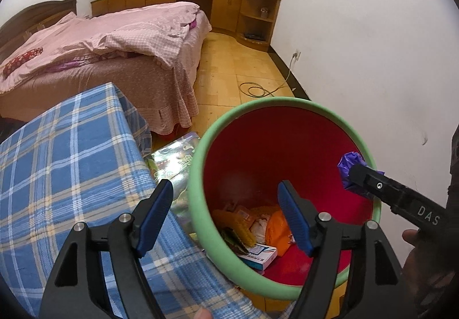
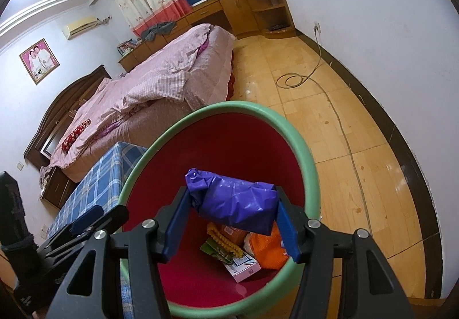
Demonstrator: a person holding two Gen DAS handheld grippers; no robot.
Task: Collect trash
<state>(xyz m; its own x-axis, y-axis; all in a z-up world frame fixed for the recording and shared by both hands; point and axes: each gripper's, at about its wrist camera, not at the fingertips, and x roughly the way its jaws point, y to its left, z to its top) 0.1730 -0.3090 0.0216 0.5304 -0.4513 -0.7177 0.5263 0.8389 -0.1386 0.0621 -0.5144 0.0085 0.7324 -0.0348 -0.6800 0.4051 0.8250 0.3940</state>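
A pink-covered bed (image 2: 172, 81) fills the far side of the room; nearer stands a surface under a blue plaid cloth (image 1: 71, 164); just beside its right edge is the bin (image 2: 307, 164) with a green rim and red inside. On the bottom of the bin lie an orange wrapper (image 2: 266, 247), a small white box (image 1: 259, 257) and other scraps. The right gripper (image 2: 232, 204) hangs over the bin's mouth, its jaws pinching a crumpled purple bag (image 2: 235, 201) (held at both ends); the left gripper (image 1: 226, 215) is spread wide across the bin's near rim, holding nothing.
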